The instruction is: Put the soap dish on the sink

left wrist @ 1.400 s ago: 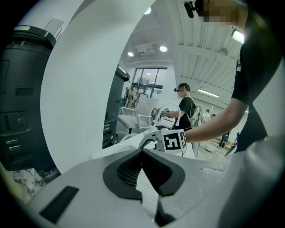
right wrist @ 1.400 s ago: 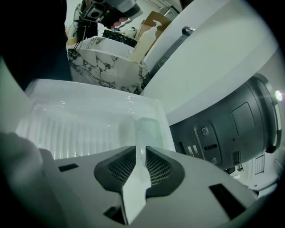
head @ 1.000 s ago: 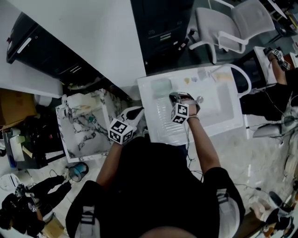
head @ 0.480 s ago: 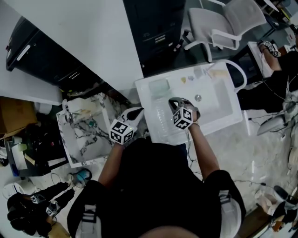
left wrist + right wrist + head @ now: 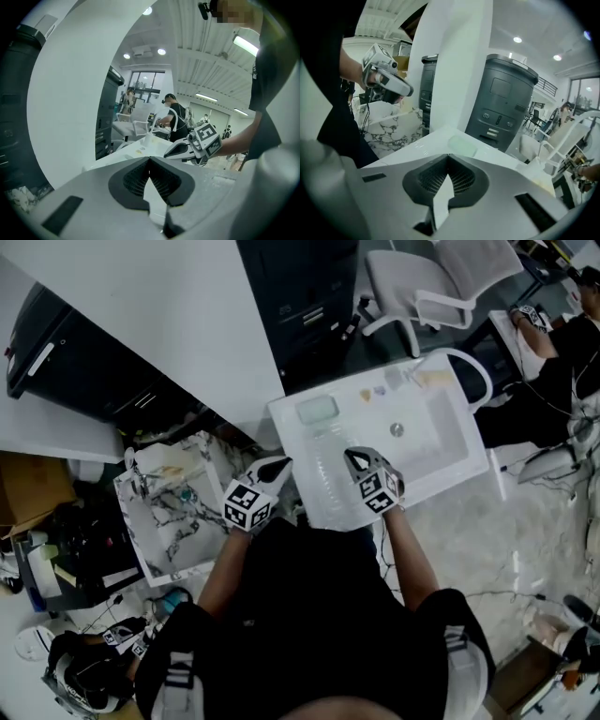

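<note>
A: Pale-green soap dish (image 5: 318, 410): set on far-left corner of white sink (image 5: 441, 451), apparently flat.
B: Left gripper (image 5: 274, 468), right gripper (image 5: 357, 459): closed on nothing, held by near rim.
A: Best practice?
B: Keep jaws closed; withdraw straight towards near side; avoid nudging soap dish.

Black short-sleeved shirt (image 5: 309, 615); left hand-held gripper (image 5: 279, 464) and right hand-held gripper (image 5: 352, 457) carry marker cubes.

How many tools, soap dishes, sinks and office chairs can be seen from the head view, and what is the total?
tools: 2, the left tool and the right tool
soap dish: 1
sink: 1
office chair: 1
total: 5
</note>
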